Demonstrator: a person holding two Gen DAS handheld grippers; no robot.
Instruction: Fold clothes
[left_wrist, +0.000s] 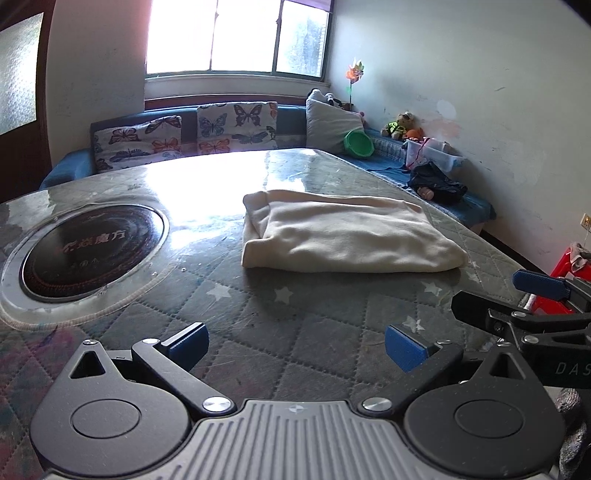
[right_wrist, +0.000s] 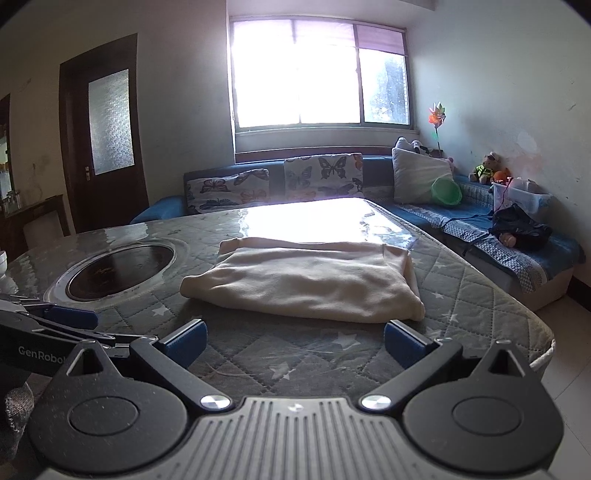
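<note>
A cream garment (left_wrist: 343, 232) lies folded into a flat rectangle on the quilted table cover (left_wrist: 258, 321); it also shows in the right wrist view (right_wrist: 310, 280). My left gripper (left_wrist: 295, 345) is open and empty, held back from the garment's near edge. My right gripper (right_wrist: 295, 341) is open and empty, just short of the garment's near edge. The right gripper shows at the right edge of the left wrist view (left_wrist: 539, 295). The left gripper shows at the left edge of the right wrist view (right_wrist: 66, 321).
A round black induction cooktop (left_wrist: 92, 251) is set into the table to the left of the garment. A blue sofa (right_wrist: 480, 229) with butterfly cushions, a green bowl (right_wrist: 447, 192) and toys runs behind and to the right. A red stool (left_wrist: 565, 266) stands at the right.
</note>
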